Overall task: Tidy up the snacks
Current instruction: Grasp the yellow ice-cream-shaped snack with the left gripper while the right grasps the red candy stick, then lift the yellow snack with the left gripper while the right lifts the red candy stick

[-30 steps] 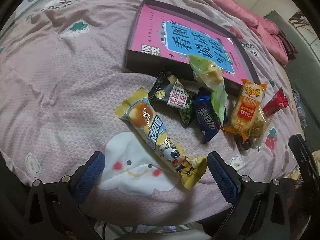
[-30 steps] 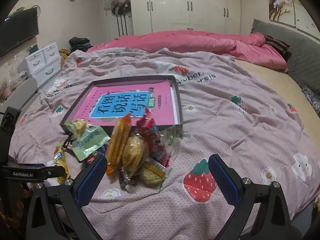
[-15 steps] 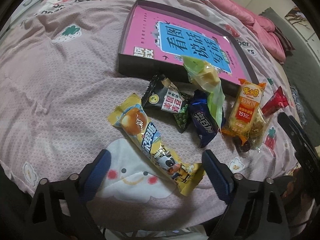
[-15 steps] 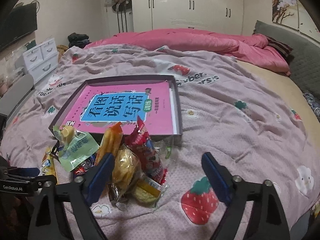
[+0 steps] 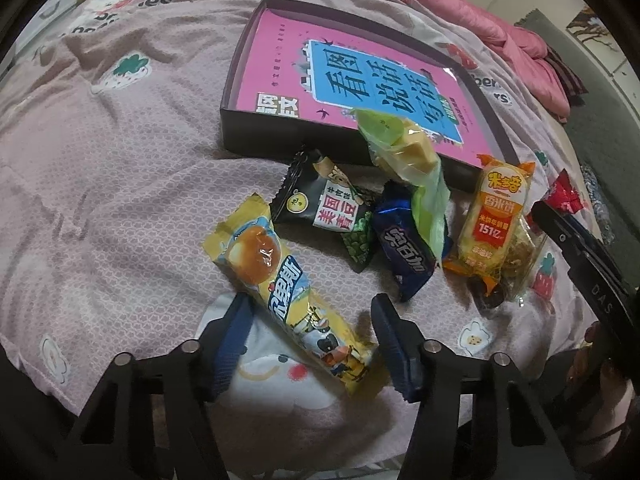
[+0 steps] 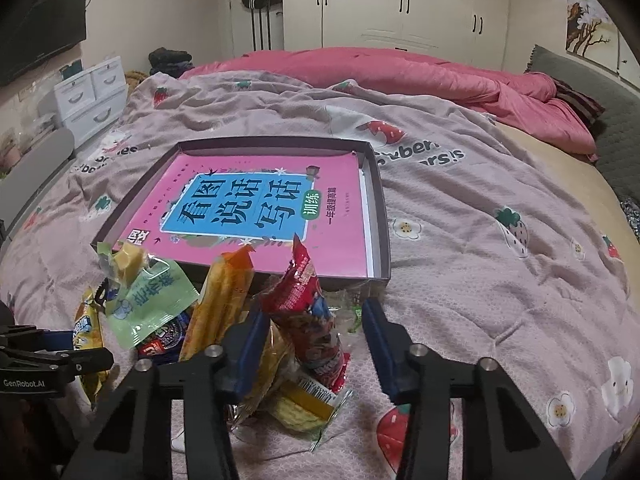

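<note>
Several snack packs lie on the bed in front of a dark shallow box (image 5: 280, 140) that holds a pink book (image 5: 360, 80). My left gripper (image 5: 308, 340) is open, its fingers on either side of the long yellow bread pack (image 5: 288, 288). Beside it lie a black pea pack (image 5: 328, 208), a dark blue pack (image 5: 404, 248), a green pack (image 5: 404, 160) and an orange rice-cake pack (image 5: 496, 216). My right gripper (image 6: 312, 340) is open around the red snack pack (image 6: 308, 312). The box (image 6: 344, 280) lies just behind.
A pink-grey strawberry-print quilt (image 6: 480, 240) covers the bed. A pink duvet (image 6: 400, 76) is bunched at the back. White drawers (image 6: 88, 96) stand at the left and wardrobes (image 6: 400, 4) behind. The left gripper body (image 6: 44, 364) shows at the lower left of the right wrist view.
Both grippers have moved forward and down toward the snacks and their jaws have narrowed. The left one now straddles the yellow pack, the right one the red pack.
</note>
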{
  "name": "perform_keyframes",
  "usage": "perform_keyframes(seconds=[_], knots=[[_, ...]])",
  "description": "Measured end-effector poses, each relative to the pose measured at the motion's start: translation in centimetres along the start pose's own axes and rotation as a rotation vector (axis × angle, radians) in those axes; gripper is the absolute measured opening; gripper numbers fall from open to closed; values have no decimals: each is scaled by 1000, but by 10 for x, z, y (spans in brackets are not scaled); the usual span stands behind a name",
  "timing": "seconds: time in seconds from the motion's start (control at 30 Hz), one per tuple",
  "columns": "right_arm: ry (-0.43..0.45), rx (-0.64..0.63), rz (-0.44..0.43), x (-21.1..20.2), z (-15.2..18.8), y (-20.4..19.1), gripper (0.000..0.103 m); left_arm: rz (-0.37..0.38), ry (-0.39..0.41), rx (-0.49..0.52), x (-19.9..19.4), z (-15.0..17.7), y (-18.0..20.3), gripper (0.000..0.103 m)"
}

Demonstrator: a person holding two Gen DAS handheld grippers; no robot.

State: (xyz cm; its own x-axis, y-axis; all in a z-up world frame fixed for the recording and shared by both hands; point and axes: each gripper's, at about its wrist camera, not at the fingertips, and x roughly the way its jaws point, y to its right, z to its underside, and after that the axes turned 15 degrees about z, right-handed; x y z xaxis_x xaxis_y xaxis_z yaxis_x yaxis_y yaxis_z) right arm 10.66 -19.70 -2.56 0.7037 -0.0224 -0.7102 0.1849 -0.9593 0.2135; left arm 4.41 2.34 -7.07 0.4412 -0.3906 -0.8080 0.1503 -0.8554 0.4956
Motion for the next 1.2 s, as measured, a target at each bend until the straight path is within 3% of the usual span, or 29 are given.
perform_keyframes(seconds=[0.17,0.57,0.93,1.2], knots=[[4,27,-20,1,-2,7,28,-12,-1,-10,2,-4,-5,43],[22,117,-50,-5,-3,32,23,50,0,-33,-8,-5,-19,17],[73,163,-62,-17,-6,44,22,73,36,-15,-33,0,-20,16],[125,199,-71,-28,-9,52,22,31,152,57,-67,-10,-9,16]])
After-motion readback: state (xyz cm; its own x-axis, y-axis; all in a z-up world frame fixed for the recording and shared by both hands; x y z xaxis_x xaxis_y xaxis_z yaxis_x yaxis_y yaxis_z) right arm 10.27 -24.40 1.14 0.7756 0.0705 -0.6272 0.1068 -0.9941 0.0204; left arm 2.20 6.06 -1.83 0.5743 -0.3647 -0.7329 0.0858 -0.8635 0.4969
